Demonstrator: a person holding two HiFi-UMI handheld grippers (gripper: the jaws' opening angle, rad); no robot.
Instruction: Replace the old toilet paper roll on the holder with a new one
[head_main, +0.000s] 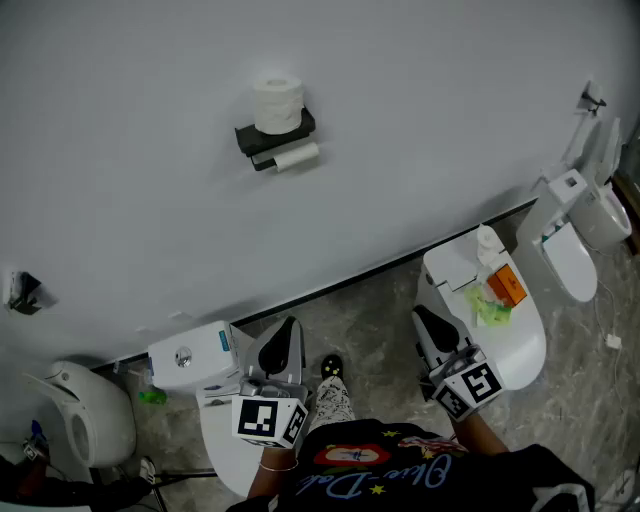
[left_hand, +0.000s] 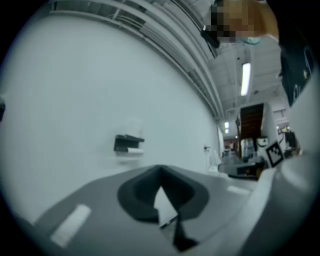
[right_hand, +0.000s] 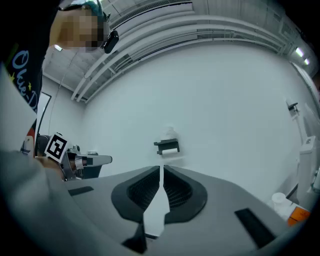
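Note:
A black holder (head_main: 262, 140) is fixed to the white wall. A full white roll (head_main: 277, 103) stands on its top shelf, and a thin, nearly used-up roll (head_main: 296, 156) hangs on the bar below. Both gripper views show the holder (left_hand: 128, 143) (right_hand: 166, 146) far ahead on the wall. My left gripper (head_main: 287, 333) is held low near the person's body, shut, with nothing between its jaws. Further right, my right gripper (head_main: 424, 320) is also shut and empty. Both are well short of the holder.
Several white toilets stand along the wall: one under the left gripper (head_main: 190, 355), one beside the right gripper (head_main: 525, 335) carrying a white bottle (head_main: 488, 244), an orange pack (head_main: 508, 285) and green stuff, another far right (head_main: 575, 250). A wall bracket (head_main: 22, 291) sits at left.

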